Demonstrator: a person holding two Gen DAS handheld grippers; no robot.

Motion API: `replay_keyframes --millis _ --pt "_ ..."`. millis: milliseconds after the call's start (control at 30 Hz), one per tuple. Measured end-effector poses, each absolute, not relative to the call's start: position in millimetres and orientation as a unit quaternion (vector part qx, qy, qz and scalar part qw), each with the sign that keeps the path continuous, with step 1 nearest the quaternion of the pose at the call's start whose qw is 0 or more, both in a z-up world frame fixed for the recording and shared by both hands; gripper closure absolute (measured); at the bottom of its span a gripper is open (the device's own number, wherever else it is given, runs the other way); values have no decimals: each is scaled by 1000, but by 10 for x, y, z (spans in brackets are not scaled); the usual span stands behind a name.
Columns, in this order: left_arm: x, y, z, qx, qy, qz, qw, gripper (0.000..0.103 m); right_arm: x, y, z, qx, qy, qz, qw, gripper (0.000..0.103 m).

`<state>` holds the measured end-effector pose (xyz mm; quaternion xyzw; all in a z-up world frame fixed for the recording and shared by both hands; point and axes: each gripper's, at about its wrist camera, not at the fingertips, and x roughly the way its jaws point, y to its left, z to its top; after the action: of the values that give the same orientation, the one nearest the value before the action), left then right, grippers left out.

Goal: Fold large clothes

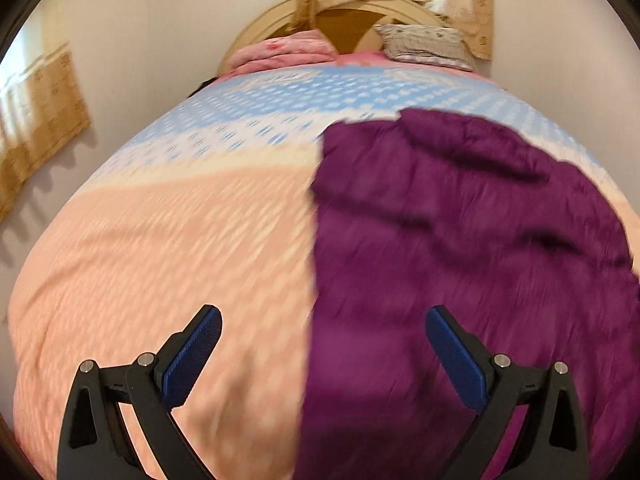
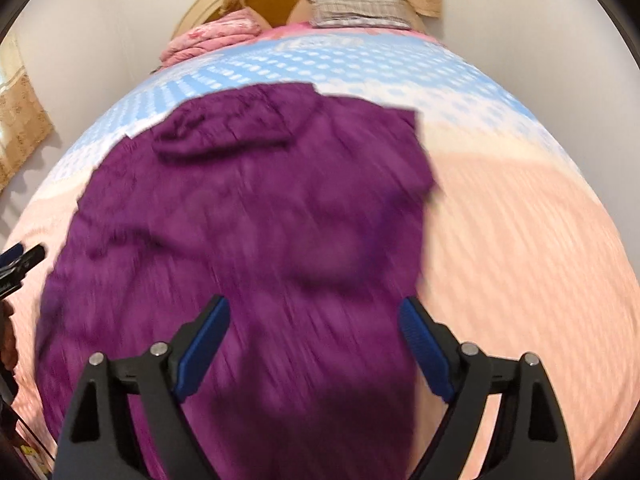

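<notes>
A large purple garment [image 1: 460, 240] lies spread and wrinkled on the bed; in the right wrist view it fills the middle [image 2: 256, 220], with a bunched fold near its far end. My left gripper [image 1: 322, 322] is open and empty, hovering above the garment's left edge, one finger over the bedspread, the other over the cloth. My right gripper [image 2: 314, 316] is open and empty above the garment's near right part. The left gripper's tip [image 2: 24, 258] shows at the left edge of the right wrist view. Both views are motion-blurred.
The bed carries a peach and blue patterned bedspread [image 1: 160, 240]. At the head lie a folded pink blanket [image 1: 288, 50] and a patterned pillow [image 1: 428, 46] against a wooden headboard [image 1: 344, 26]. Curtains [image 1: 40, 120] hang on the walls.
</notes>
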<state>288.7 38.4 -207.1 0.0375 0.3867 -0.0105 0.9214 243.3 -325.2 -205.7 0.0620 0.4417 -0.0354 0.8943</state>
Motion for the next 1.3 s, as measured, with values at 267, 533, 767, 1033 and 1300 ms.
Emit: replay_keyframes --millis 267,533,767,1033,1300 --pt "2224 507 -2383 4 408 -26 912 1 1447 -3201 -2359 89 453 -64 885 14" --pt "1885 462 -2518 2 405 -32 914 1 1147 -3083 -2462 82 457 -74 883 14" --pt "1796 466 -2531 -6 407 -56 912 22 1051 -3022 -2526 87 454 -71 884 25" --pt "1628 308 -2339 18 383 -121 915 98 1022 -3001 -2373 109 444 -8 889 94" --pt "1263 534 -1659 3 304 -155 940 100 730 -3071 -1825 136 386 35 912 97"
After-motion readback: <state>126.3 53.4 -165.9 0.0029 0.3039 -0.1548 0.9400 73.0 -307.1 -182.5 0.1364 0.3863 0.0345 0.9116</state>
